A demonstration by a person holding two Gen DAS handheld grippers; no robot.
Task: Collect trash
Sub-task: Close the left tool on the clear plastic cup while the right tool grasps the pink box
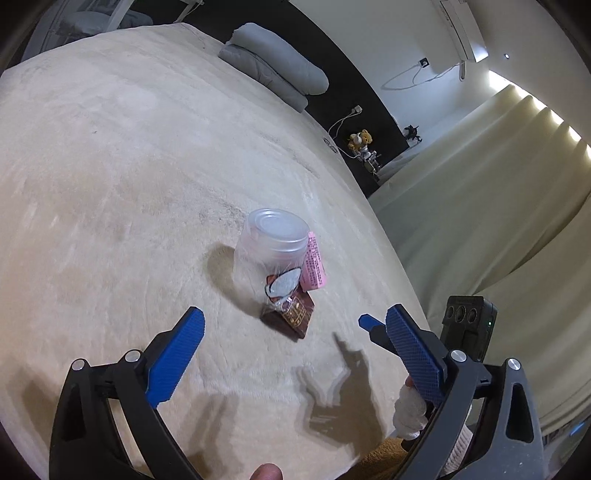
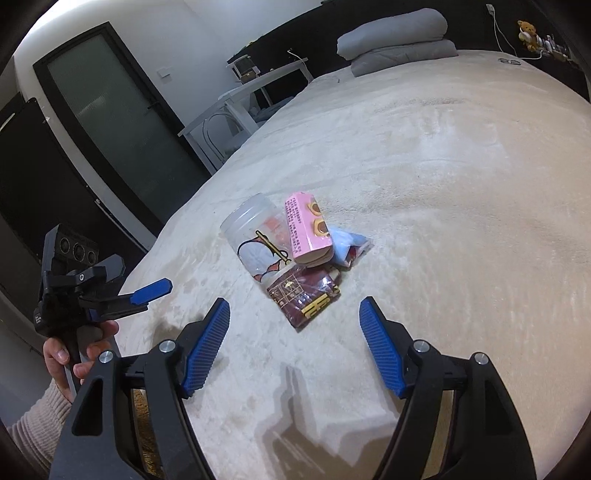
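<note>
A small pile of trash lies on the cream bed cover [image 1: 110, 184]: a clear plastic jar [image 1: 271, 245] [image 2: 255, 236], a pink carton [image 1: 314, 266] [image 2: 306, 230], a dark red-brown wrapper [image 1: 290, 315] [image 2: 304, 295] and a light blue wrapper [image 2: 349, 247]. My left gripper [image 1: 295, 319] is open and empty, just short of the pile. My right gripper [image 2: 295, 306] is open and empty, its fingers either side of the brown wrapper's near end. The right gripper's finger [image 1: 371, 323] shows in the left wrist view; the left gripper [image 2: 151, 291] shows at the left in the right wrist view.
A folded grey duvet [image 1: 273, 70] [image 2: 399, 35] lies at the head of the bed. A teddy bear [image 1: 360, 142] [image 2: 528, 33] and cables sit on a dark ledge. Cream curtains [image 1: 498, 184] hang on one side; a dark door [image 2: 118, 122] and white desk [image 2: 236, 107] stand on the other.
</note>
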